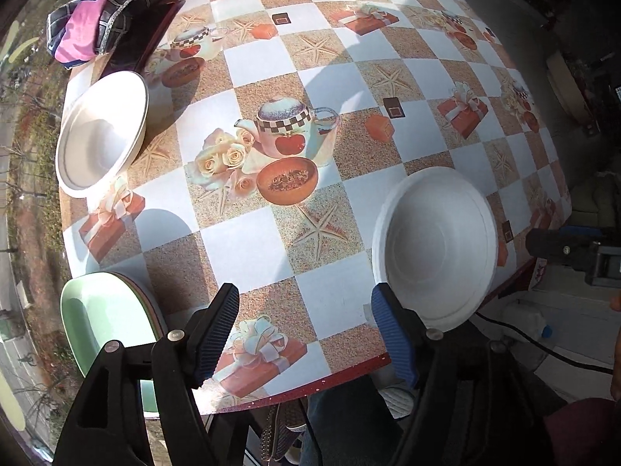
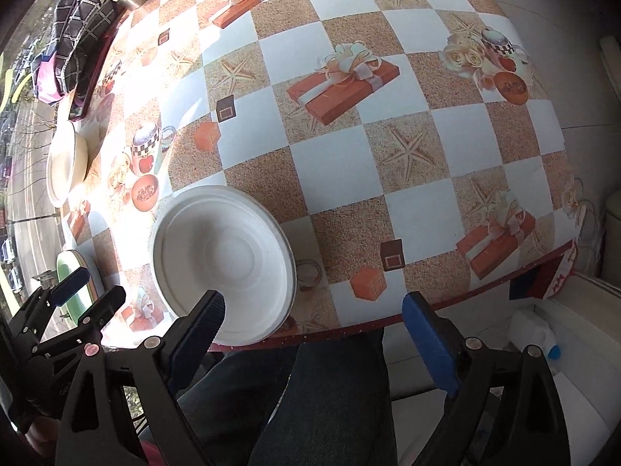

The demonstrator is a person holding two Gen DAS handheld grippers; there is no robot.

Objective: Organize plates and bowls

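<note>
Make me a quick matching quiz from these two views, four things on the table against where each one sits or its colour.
Things:
1. white bowl
2. cream bowl
3. green plate stack
4. checked cloth

Descriptions:
A. pale green, top of a pile at the near left edge
B. dark with pink, far left corner
C. near table edge, nearest the right gripper
D. left side, mid-table, sunlit

Pairs: 1-C, 2-D, 3-A, 4-B

White bowl [image 2: 221, 256]; green plate [image 1: 104, 310]; checkered tablecloth [image 1: 310, 77]
</note>
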